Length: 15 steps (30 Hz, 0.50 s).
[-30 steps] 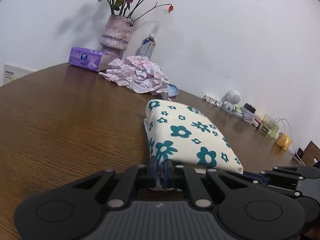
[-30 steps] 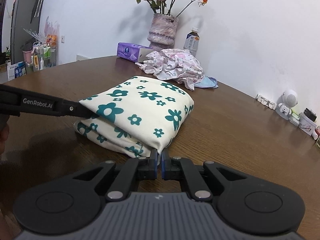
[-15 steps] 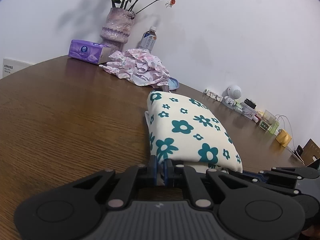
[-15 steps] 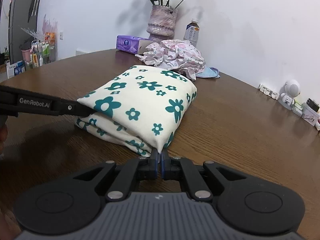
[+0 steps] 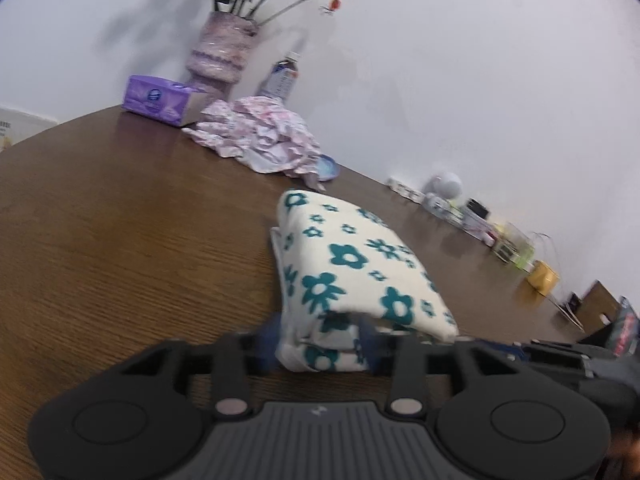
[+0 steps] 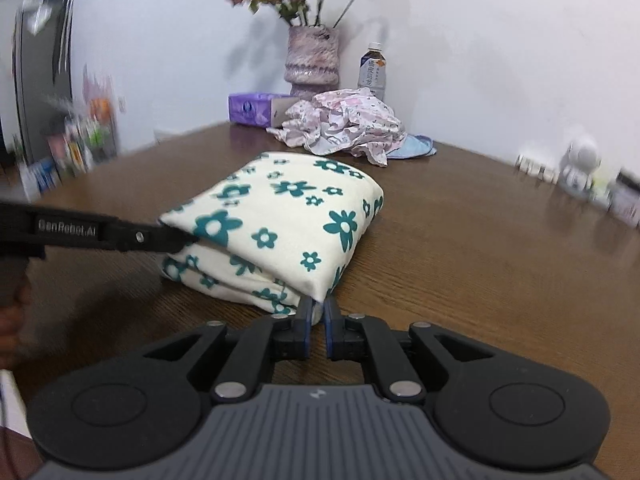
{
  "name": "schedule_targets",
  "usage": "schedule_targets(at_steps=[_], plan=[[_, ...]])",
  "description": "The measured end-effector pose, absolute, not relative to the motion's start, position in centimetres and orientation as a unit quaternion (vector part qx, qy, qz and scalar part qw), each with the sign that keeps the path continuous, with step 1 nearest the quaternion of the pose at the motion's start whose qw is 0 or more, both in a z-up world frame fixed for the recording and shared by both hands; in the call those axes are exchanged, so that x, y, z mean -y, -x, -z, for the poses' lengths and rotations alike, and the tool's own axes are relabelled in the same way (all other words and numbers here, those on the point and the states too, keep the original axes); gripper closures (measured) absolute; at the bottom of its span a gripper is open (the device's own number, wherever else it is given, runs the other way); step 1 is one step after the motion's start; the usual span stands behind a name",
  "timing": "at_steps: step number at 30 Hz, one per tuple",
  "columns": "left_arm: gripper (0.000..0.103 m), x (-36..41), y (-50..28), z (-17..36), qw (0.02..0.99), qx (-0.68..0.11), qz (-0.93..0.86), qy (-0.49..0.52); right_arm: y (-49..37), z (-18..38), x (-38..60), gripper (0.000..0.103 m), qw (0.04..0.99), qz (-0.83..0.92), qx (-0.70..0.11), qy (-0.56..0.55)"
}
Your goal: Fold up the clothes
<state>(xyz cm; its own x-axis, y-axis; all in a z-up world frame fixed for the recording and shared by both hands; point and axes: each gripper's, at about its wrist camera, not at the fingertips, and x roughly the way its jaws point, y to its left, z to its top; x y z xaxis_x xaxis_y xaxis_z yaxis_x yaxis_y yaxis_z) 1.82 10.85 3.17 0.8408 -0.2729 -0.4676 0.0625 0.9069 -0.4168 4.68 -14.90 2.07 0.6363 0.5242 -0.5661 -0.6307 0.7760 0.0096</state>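
On table point(image 6: 460, 240): folded floral cloth point(image 6: 288, 208); left hand-held gripper point(image 5: 320, 344) spread.

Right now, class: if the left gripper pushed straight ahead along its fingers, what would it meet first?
The folded flowered cloth: the left gripper is open with the cloth's near edge already between its fingers, so it would press straight into the bundle.

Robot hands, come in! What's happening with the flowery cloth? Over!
Left gripper open around folded flowery cloth. Right gripper pinching its corner. Crumpled pink garment behind, not in the way.
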Motion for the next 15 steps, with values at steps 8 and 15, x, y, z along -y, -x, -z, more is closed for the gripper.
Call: schedule_targets(at_steps=[8,15], plan=[[0.038,-11.4,-4.6,-6.3,0.938,-0.252,0.116,0.207,-9.7,-3.7,19.0,0.072,0.881,-0.332,-0.326,-0.091],[0.041,-12.8,-9.4,-5.2,0.913,-0.311,0.11,0.242,-16.3,-2.4,18.2,0.072,0.836,-0.326,-0.395,-0.199]])
